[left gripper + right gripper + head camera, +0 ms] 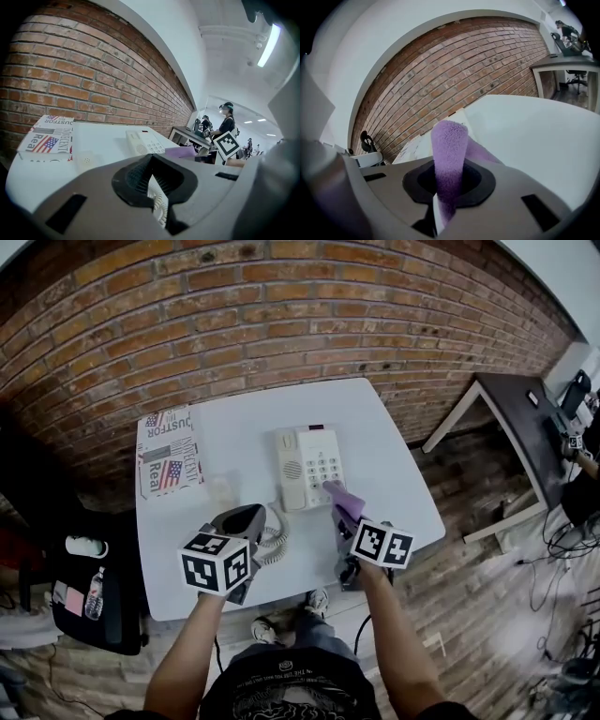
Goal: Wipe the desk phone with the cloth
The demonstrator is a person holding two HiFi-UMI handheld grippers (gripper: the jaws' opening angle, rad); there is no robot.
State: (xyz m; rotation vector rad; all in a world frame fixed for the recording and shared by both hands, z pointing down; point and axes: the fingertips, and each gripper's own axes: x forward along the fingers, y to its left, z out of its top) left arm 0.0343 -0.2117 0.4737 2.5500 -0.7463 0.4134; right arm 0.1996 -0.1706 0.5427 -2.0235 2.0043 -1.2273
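Observation:
A cream desk phone [307, 465] lies near the middle of the white table [394, 474], its cradle bare, with no handset on it. My right gripper [345, 519] is shut on a purple cloth [341, 495], whose free end hangs just at the phone's near right corner. In the right gripper view the cloth [450, 140] stands up out of the closed jaws of that gripper [449, 187]. My left gripper [246, 517] hovers left of the phone's near end, shut on the white coiled cord [274, 538]. The cord [157, 199] shows between its jaws. The handset itself is hidden.
A folded newspaper [169, 454] lies at the table's far left, with a small pale object [222, 491] beside it. A brick wall [281, 306] backs the table. A dark desk [511, 413] stands to the right and a black bag [94, 587] on the floor to the left.

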